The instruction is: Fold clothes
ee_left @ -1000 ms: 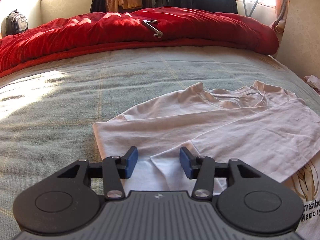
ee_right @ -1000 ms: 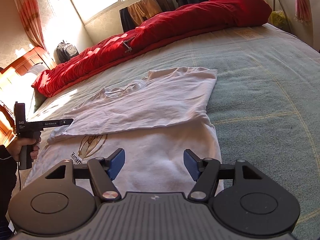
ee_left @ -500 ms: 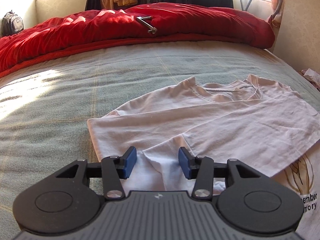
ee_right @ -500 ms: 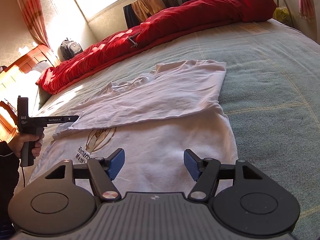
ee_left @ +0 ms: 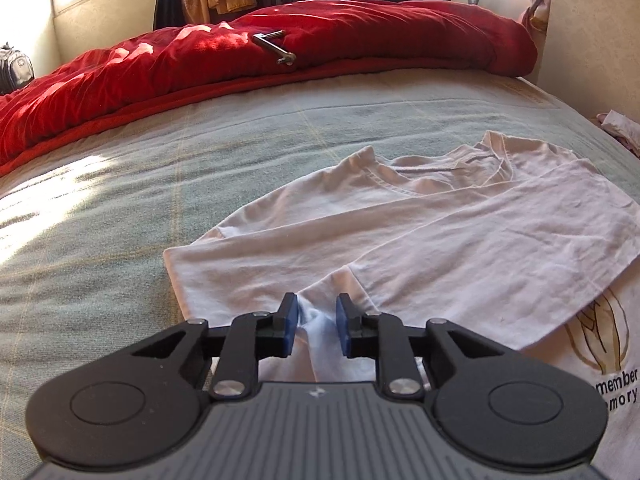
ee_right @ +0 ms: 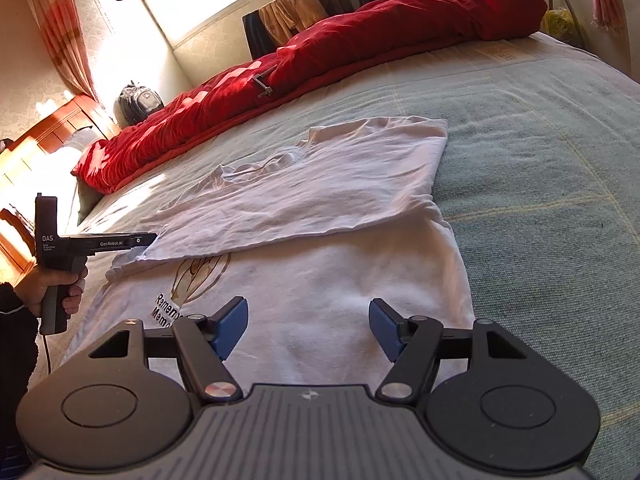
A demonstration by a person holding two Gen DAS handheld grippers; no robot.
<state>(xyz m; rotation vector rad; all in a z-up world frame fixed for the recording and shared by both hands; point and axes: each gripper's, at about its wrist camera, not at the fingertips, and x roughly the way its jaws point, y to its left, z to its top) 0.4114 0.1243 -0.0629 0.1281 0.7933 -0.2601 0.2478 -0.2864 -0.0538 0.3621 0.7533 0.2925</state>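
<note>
A white T-shirt (ee_left: 440, 232) lies on the bed, its upper part folded over the front with the printed words. In the left wrist view my left gripper (ee_left: 317, 316) sits at the shirt's near edge, its blue pads drawn in around a raised ridge of white cloth. From the right wrist view the same T-shirt (ee_right: 320, 200) spreads ahead, and the left gripper (ee_right: 146, 239) touches its left edge, held by a hand (ee_right: 52, 284). My right gripper (ee_right: 308, 320) hovers wide open over the shirt's lower part, nothing between its fingers.
The shirt rests on a grey-green bed cover (ee_left: 200, 168). A red duvet (ee_left: 280, 52) is heaped along the far side with a metal tool (ee_left: 276, 46) on it. A backpack (ee_right: 138, 102) and a wooden headboard (ee_right: 60, 128) stand to the left. Clothes hang by the window.
The left gripper's fingers have closed in from wide open and now pinch a ridge of shirt cloth. The right gripper has drifted slightly over the shirt and stays open.
</note>
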